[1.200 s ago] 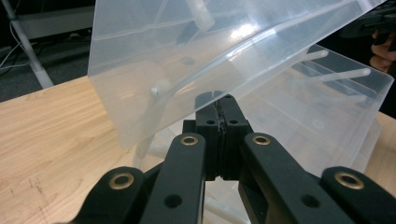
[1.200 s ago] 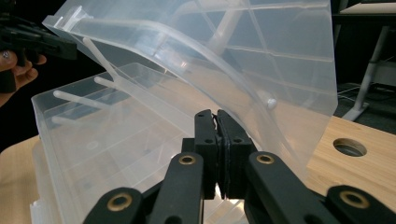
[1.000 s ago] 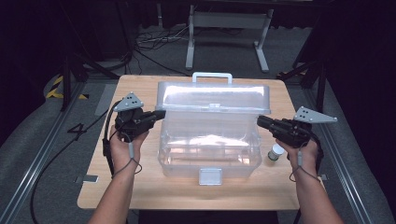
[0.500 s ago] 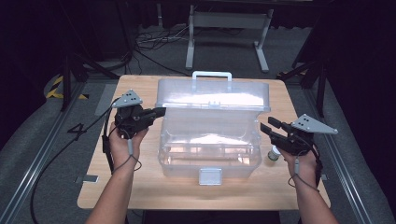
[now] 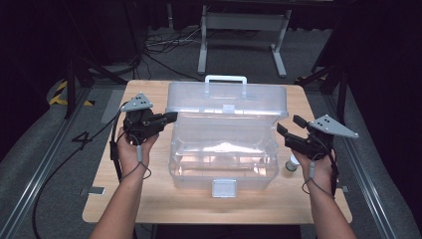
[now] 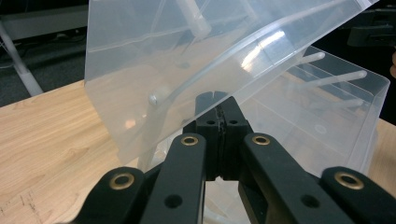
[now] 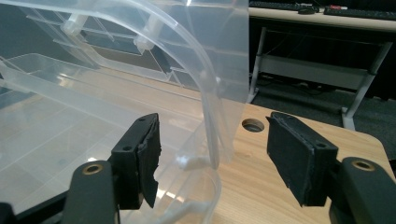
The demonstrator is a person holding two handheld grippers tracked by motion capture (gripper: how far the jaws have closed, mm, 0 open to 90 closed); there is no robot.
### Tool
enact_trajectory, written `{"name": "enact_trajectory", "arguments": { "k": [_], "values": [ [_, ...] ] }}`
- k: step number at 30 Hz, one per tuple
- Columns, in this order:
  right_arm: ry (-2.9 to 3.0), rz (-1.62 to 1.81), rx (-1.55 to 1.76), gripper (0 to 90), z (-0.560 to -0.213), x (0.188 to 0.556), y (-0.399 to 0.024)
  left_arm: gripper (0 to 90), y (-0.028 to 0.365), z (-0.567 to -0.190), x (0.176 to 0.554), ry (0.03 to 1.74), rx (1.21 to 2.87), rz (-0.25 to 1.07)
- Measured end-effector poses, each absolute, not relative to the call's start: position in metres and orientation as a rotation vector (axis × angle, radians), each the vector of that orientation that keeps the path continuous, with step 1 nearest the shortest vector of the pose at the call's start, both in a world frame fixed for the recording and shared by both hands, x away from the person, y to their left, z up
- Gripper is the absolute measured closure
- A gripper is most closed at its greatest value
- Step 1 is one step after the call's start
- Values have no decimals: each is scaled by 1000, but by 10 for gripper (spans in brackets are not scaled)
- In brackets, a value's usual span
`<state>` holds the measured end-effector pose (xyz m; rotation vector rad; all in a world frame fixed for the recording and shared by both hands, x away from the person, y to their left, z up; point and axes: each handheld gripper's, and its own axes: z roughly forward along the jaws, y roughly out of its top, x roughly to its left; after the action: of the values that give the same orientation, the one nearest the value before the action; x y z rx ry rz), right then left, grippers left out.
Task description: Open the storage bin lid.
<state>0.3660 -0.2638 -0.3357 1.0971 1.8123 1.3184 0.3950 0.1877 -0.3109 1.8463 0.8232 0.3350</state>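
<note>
With the left gripper (image 5: 166, 118) clamped on the lid (image 5: 226, 102) edge, the right gripper (image 5: 288, 130), jaws just opening, should back off toward the table's (image 5: 149, 209) right edge.

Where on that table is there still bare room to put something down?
Bare wood lies along the table's near edge, in front of the clear box, and in the strip left of it. Right of the box it's crowded: a small bottle and the right gripper.
</note>
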Motion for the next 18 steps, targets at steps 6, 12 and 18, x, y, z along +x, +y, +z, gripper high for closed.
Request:
{"name": "enact_trajectory", "arguments": {
  "k": [6, 12, 18],
  "values": [
    [1765, 1262, 1121, 321, -336, 379, -255, 895, 188, -310, 395, 819, 1856, 330],
    [1721, 1217, 1178, 326, -337, 393, -245, 894, 189, -310, 395, 814, 1860, 323],
    [1676, 1219, 1184, 363, -338, 398, -241, 895, 189, -311, 395, 809, 1859, 316]
  ]
}}
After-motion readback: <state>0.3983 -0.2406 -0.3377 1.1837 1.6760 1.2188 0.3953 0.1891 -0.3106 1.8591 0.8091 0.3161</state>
